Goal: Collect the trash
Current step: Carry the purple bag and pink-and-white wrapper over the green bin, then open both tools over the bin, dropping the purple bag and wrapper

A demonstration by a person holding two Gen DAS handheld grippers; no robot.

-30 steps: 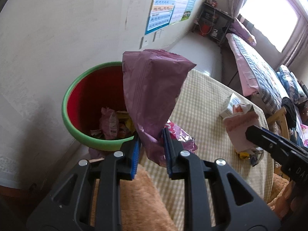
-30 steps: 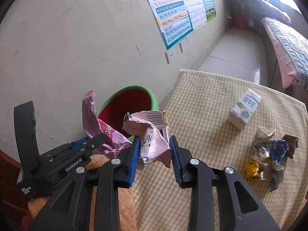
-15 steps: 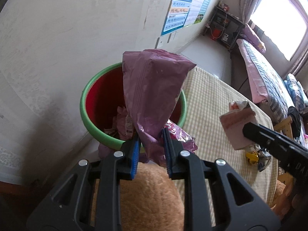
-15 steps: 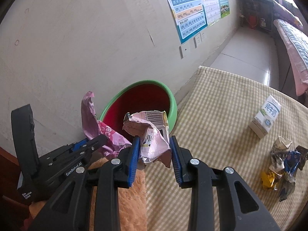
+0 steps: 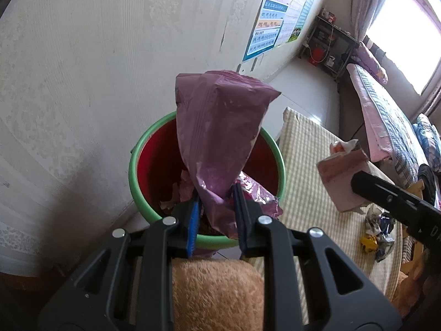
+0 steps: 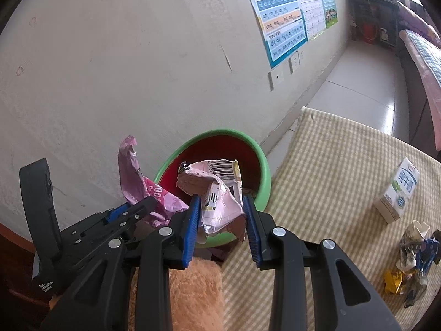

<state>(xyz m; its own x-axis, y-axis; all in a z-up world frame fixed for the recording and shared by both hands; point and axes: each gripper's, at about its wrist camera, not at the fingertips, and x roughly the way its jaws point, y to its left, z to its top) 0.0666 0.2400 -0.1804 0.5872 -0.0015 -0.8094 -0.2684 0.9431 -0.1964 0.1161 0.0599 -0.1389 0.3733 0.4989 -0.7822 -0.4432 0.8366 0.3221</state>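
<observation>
We hold a purple bag (image 5: 220, 138) in the left gripper (image 5: 216, 211) jaws, a pink wrapper (image 6: 217, 195) in the right gripper (image 6: 222, 220) jaws, both over the bin (image 5: 137, 149), carton (image 6: 397, 193) on desk (image 6: 330, 193).

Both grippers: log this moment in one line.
left gripper: holds purple bag | right gripper: holds pink wrapper | bin: below

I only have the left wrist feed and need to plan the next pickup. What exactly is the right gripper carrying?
Observer: A crumpled pink wrapper with a barcode on it, pinched in the right gripper.
Operator: Is it near the bin?
Observer: Yes, from the right wrist it sits in front of the green-rimmed bin.
Operator: Anything left on the table besides the small wrapper pile?
Observer: A white milk carton lies on the checked tablecloth, beyond the wrapper pile.
</observation>
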